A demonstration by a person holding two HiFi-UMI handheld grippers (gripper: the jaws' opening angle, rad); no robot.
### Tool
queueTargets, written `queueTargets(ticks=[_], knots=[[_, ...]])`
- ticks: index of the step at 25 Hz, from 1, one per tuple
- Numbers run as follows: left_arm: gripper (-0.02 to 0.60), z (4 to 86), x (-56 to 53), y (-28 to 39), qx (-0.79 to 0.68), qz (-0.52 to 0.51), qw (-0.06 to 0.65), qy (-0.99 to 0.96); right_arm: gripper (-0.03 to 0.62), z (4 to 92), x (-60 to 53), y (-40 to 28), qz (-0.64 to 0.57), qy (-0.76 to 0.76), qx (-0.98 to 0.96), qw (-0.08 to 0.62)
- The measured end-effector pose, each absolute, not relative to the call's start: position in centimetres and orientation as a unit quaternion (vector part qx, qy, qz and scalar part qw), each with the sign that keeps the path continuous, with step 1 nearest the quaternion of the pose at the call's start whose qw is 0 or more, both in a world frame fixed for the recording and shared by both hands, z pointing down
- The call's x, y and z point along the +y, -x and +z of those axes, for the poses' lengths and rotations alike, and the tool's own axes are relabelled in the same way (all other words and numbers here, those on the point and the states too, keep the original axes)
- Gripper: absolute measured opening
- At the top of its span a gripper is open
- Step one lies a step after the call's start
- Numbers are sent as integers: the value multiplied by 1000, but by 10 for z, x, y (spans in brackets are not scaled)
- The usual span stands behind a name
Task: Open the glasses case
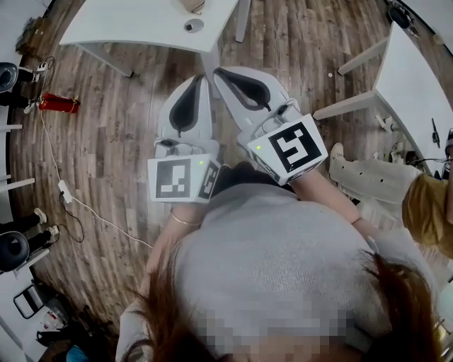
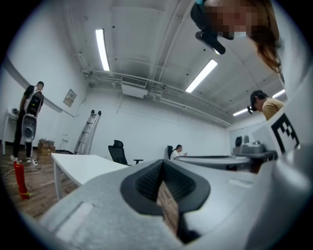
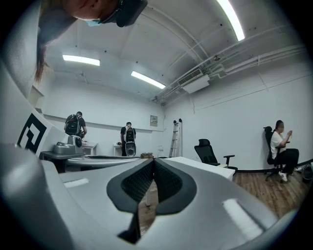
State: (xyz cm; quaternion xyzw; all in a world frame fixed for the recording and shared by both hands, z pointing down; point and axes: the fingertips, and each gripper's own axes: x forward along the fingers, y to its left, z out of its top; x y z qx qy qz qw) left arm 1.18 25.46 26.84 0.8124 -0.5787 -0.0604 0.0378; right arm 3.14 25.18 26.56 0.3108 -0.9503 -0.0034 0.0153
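The head view alone shows both grippers together: the left gripper (image 1: 204, 78) and the right gripper (image 1: 218, 71) are held level and side by side over the wooden floor (image 1: 120, 141), their tips near each other, each with one marker cube (image 1: 182, 179) at its rear, two cubes in all. Each gripper's own view shows its jaws pressed together with nothing between them, and the dark ribbed pads meet at the tip on both the left gripper (image 2: 162, 163) and the right gripper (image 3: 152, 161). Whether the glasses case shows cannot be told for certain. A small brown thing (image 1: 192, 5) lies on the white surface (image 1: 141, 25) ahead of the grippers, cut by the top edge of the head view, and is too small to identify. One round thing (image 1: 193, 26) sits just beside it. The head view shows two white surfaces, the second (image 1: 414, 92) at the right, and one red fire extinguisher (image 1: 56, 104) on the floor. Only the gripper views show the room's far side. The left gripper view has one ladder (image 2: 87, 132) and three people, one standing (image 2: 30, 119), one seated (image 2: 176, 153) and one close by (image 2: 266, 105). The right gripper view also counts three, two standing (image 3: 74, 126) (image 3: 128, 140) and one seated (image 3: 282, 151).
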Motion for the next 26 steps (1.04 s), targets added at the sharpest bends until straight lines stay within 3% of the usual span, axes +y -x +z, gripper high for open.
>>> queueTargets(ticks=[26], knots=[[2,261,241,12,-585,-69,33,-807,5,263,239,-16,-11,-311,-950,25]])
